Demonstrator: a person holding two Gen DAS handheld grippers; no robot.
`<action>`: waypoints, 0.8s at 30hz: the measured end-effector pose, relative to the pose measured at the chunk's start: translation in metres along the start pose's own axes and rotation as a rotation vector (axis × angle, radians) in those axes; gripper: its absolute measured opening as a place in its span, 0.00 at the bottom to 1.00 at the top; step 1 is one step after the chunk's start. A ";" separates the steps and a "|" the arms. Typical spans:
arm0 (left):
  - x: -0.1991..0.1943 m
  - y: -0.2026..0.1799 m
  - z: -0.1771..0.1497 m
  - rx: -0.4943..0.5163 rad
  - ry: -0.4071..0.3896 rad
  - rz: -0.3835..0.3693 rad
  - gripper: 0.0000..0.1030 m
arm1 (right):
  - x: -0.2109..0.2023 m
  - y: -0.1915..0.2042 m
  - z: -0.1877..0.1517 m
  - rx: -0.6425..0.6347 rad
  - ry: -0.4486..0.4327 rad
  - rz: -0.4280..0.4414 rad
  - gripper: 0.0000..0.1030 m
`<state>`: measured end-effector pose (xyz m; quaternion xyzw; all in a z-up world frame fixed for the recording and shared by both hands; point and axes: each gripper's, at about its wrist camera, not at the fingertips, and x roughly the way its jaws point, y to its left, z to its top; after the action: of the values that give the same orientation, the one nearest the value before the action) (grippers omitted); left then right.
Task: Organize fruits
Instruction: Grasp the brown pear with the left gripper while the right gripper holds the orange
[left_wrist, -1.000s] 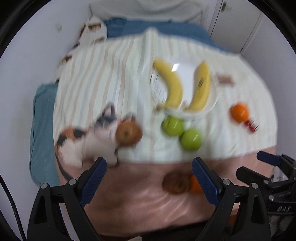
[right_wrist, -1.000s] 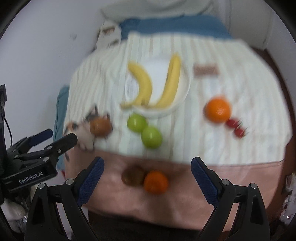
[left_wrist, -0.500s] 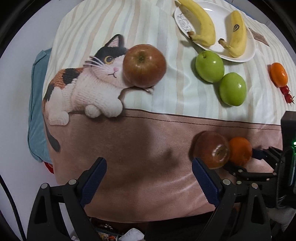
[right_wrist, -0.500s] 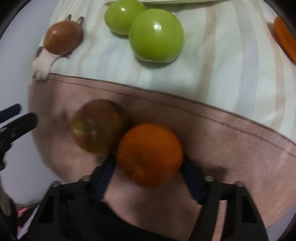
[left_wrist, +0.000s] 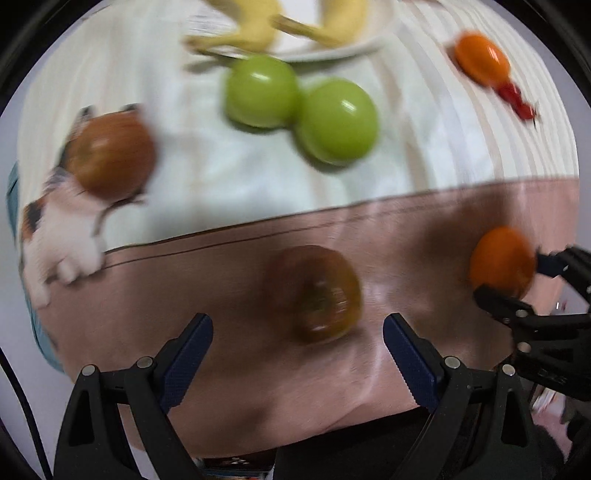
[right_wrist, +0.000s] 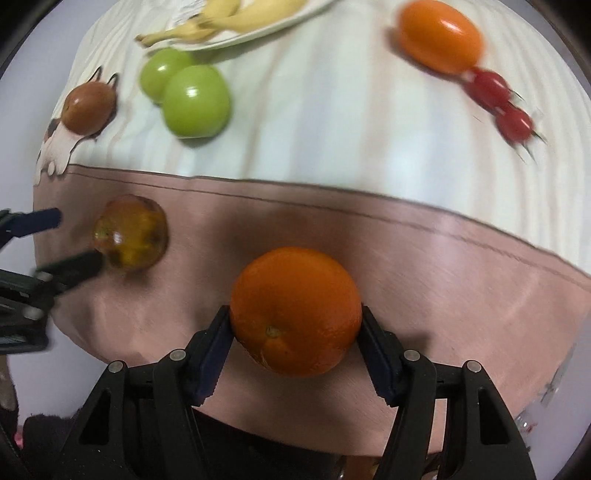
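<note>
Your right gripper (right_wrist: 295, 325) points down at the cloth (right_wrist: 443, 266), and its fingers (right_wrist: 212, 354) are clenched on the near orange (right_wrist: 295, 310), one pad on each flank. The orange sits on the pink band of the cloth, close to its front edge.

Your left gripper (left_wrist: 297, 354) also points down, with its fingers (left_wrist: 184, 354) released and spread wide. The dark apple (left_wrist: 317, 293) lies on the pink band just ahead of the gap between them; neither pad touches it. The right wrist view shows the same apple just beside one left fingertip, though blur hides whether they meet.

Past the seam, on the pale striped part of the cloth, a red apple (left_wrist: 110, 155) rests on the printed cat (left_wrist: 59, 229) at your left. Two green apples (left_wrist: 299, 110) sit side by side near the middle, touching. Well to the right a second orange (right_wrist: 439, 35) lies with two cherry tomatoes (right_wrist: 498, 103) just beside it.

Farthest off, a white plate (left_wrist: 332, 50) carries two bananas (left_wrist: 258, 33), just beyond the green apples. Both views are motion-blurred, so finer detail is not legible.
</note>
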<state>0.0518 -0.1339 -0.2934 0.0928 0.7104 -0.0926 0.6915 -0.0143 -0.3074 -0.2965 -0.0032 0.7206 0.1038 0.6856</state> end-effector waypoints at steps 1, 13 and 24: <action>0.007 -0.009 0.003 0.026 0.010 0.008 0.92 | 0.000 -0.004 -0.005 0.012 -0.002 0.002 0.66; 0.016 -0.009 0.004 0.029 -0.017 0.085 0.61 | 0.009 -0.016 0.010 0.102 -0.032 0.108 0.66; 0.043 0.032 0.011 -0.131 0.051 0.038 0.62 | 0.034 0.010 0.028 0.073 -0.036 0.193 0.67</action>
<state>0.0698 -0.1057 -0.3370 0.0631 0.7305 -0.0301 0.6794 0.0093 -0.2882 -0.3301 0.0929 0.7086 0.1429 0.6848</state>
